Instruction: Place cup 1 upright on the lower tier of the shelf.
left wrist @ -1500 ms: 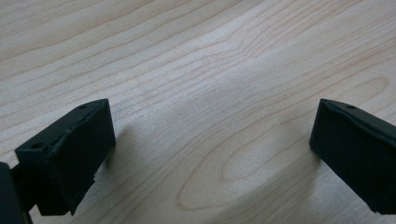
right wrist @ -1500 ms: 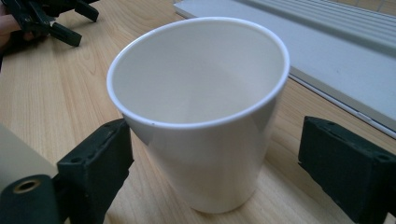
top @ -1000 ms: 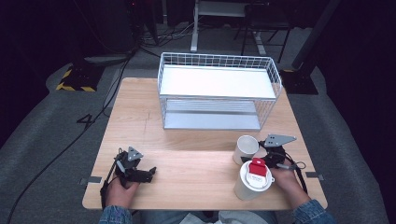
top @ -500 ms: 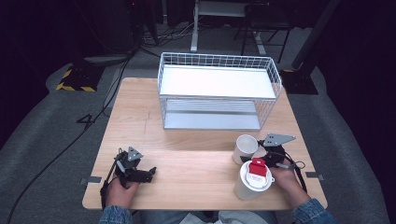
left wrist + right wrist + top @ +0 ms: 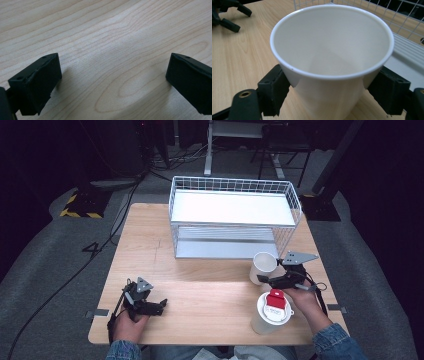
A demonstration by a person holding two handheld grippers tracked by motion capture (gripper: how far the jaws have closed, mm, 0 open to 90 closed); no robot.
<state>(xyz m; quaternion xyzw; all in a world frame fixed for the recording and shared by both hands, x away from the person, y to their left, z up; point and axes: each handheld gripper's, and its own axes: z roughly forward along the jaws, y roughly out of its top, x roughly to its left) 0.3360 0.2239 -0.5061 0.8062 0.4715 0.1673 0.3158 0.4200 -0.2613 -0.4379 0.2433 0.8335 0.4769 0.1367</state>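
My right gripper [image 5: 266, 279] brackets the empty white paper cup [image 5: 332, 62], upright before the white wire basket [image 5: 235, 217], both pads against its wall to steady it. My left gripper [image 5: 159, 306] rests spread wide on the wooden surface [image 5: 105, 45], empty.

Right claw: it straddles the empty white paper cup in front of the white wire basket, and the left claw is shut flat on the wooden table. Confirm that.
Not quite. The left claw is open: the left gripper view shows its jaws wide apart with bare wooden table between them. The rest holds: the right claw straddles the empty white paper cup in front of the white wire basket.
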